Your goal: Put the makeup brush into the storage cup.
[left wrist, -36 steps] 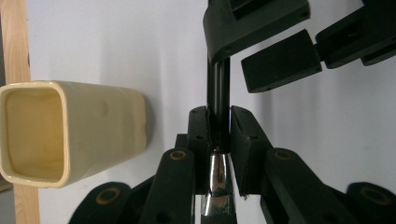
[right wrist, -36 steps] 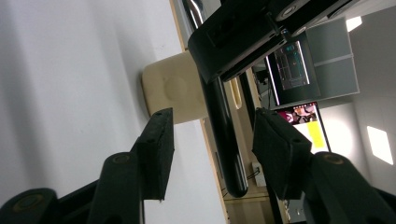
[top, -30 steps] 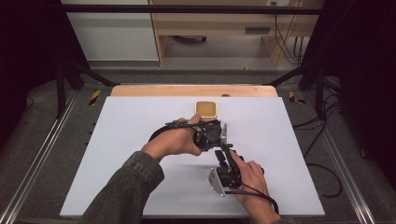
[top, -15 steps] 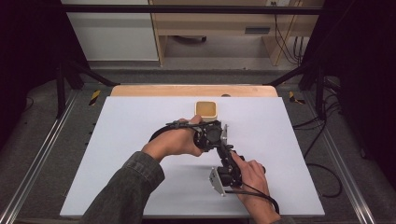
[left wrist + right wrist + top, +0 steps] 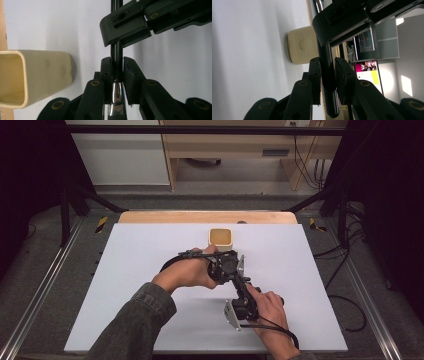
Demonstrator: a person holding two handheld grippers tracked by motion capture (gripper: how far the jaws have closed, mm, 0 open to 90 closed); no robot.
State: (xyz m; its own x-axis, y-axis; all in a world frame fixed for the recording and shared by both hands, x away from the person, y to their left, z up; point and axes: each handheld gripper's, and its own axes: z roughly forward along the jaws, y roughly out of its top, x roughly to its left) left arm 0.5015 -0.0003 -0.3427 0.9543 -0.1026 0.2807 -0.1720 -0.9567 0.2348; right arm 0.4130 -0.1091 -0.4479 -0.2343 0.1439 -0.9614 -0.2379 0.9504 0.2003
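White table point(image 5: 140, 285), both claws clamped on black pen point(image 5: 116, 50), hands mid-table

A slim black pen point(image 5: 116, 47) with a shiny chrome section point(image 5: 117, 96) at one end is held off the white table, clamped at two places along its barrel, with its chrome end nearest the cream square cup point(image 5: 32, 75).

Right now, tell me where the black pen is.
The black pen is clamped between both grippers near the table's middle in the high view, just in front of the cream cup.
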